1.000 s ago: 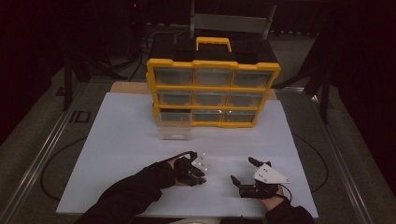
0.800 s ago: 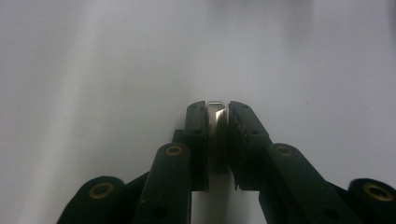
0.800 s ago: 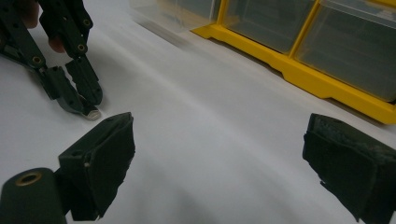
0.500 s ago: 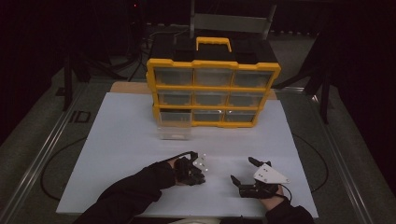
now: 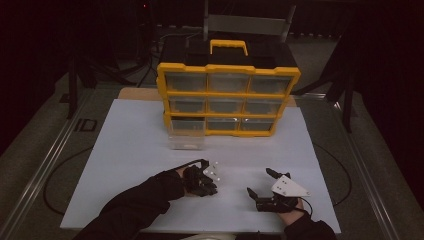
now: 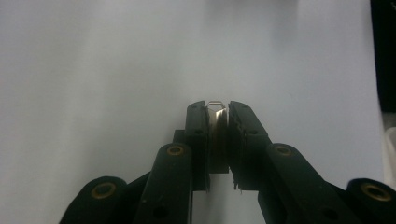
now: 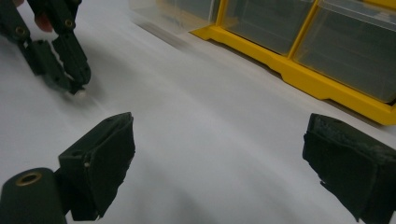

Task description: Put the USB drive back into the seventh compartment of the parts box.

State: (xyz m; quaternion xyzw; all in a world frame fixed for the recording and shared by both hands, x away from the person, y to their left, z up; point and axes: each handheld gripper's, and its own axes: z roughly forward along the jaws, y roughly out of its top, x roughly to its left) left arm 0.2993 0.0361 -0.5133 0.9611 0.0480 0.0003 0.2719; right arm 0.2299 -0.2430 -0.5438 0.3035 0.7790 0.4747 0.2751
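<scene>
My left gripper [image 5: 209,189] is at the near middle of the white mat [image 5: 125,150], pointing down at it. Its jaws are shut on a small thin silvery metal piece [image 6: 216,115], whose tip shows between the pads above the mat [image 6: 93,70]. My right gripper [image 5: 260,183] rests low to its right, open, with nothing between its pads [image 7: 108,158]. From the right gripper view, the left gripper [image 7: 70,79] shows at the upper left with its tips close to the mat [image 7: 210,121].
A yellow organizer [image 5: 229,100] with clear drawers and a yellow handle stands at the back of the mat. Its lower-left drawer [image 5: 186,136] is pulled out onto the mat. The organizer's base [image 7: 299,74] runs across the right gripper view. Dark floor and metal rails surround the table.
</scene>
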